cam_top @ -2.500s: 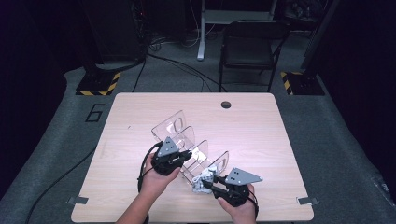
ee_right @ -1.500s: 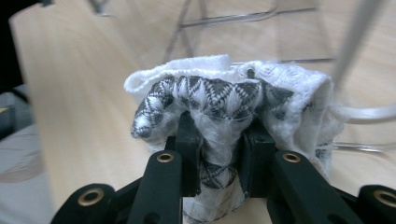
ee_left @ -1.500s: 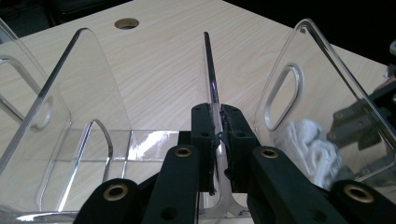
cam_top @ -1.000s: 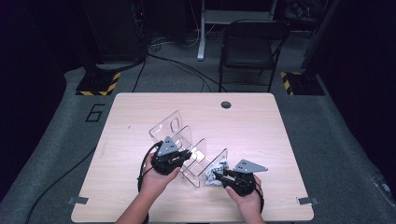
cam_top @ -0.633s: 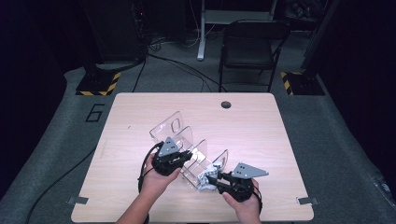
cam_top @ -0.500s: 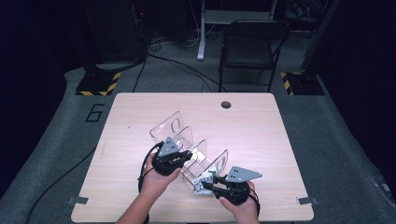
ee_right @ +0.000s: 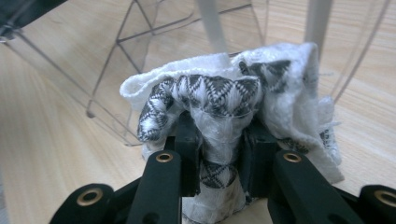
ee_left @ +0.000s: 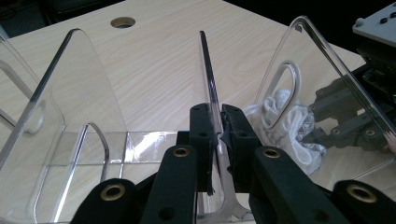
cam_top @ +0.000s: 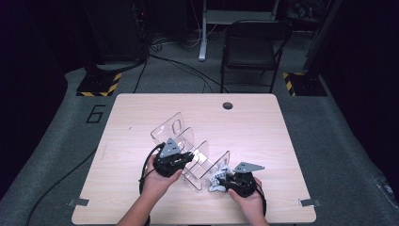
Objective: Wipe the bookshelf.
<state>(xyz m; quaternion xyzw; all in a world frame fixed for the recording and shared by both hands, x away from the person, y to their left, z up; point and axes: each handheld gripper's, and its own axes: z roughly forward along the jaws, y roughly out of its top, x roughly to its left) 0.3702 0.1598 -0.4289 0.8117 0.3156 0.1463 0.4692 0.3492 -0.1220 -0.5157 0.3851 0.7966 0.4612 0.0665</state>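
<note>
Right gripper (cam_top: 225, 181) has lowered the cloth (cam_top: 217, 179) tableward.

Black jaws — brass rivets, grey plates

A divider rack (cam_top: 188, 150) stands on the bench (cam_top: 263, 132), left of centre. The cloth (cam_top: 217, 181) lies just beside its near right end, between rack and right tool (cam_top: 226, 181).

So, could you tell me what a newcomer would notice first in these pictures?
Probably the clear acrylic rack in the middle of the wooden table, with the left gripper clamped on one of its upright dividers. Next, the white and black patterned cloth bunched in the right gripper, at the rack's near right end.
</note>
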